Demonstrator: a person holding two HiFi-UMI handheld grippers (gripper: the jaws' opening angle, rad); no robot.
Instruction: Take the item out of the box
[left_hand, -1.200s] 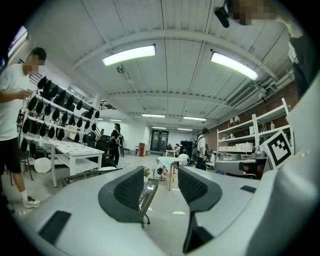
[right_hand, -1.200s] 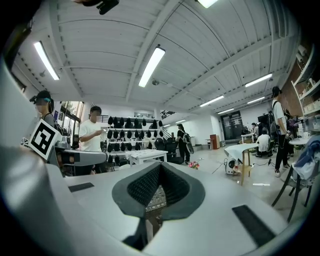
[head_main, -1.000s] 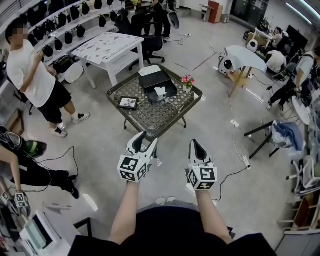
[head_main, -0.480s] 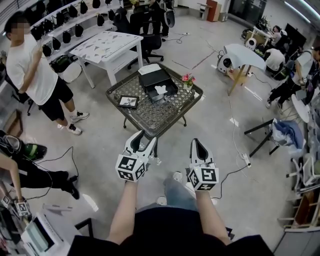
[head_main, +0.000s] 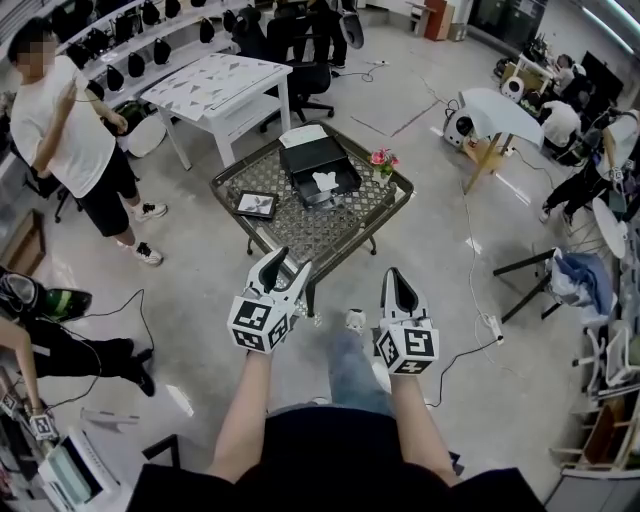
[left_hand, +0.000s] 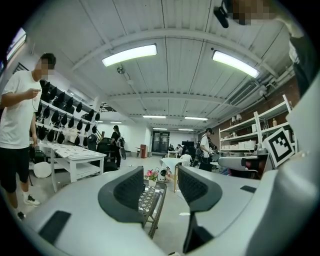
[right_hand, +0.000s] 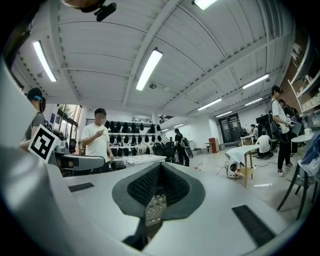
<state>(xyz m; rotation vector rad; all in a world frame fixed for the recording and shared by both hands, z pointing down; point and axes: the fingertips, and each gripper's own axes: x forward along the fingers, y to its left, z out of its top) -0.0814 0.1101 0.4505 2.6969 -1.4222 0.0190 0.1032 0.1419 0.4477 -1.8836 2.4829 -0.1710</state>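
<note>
Lower centre: left gripper (head_main: 290, 262), jaws apart and empty; right gripper (head_main: 393, 276), jaws closed, empty; black box (head_main: 306, 158) on table (head_main: 292, 236) above centre.

Left tongs (head_main: 292, 262) apart, right tongs (head_main: 394, 275) together.

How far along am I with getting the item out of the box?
Done: nothing yet; the white item lies in the open black box on the low table. In hand: nothing, left gripper open, right gripper shut, both short of the table. Left: step up, grasp the item, lift it out.
</note>
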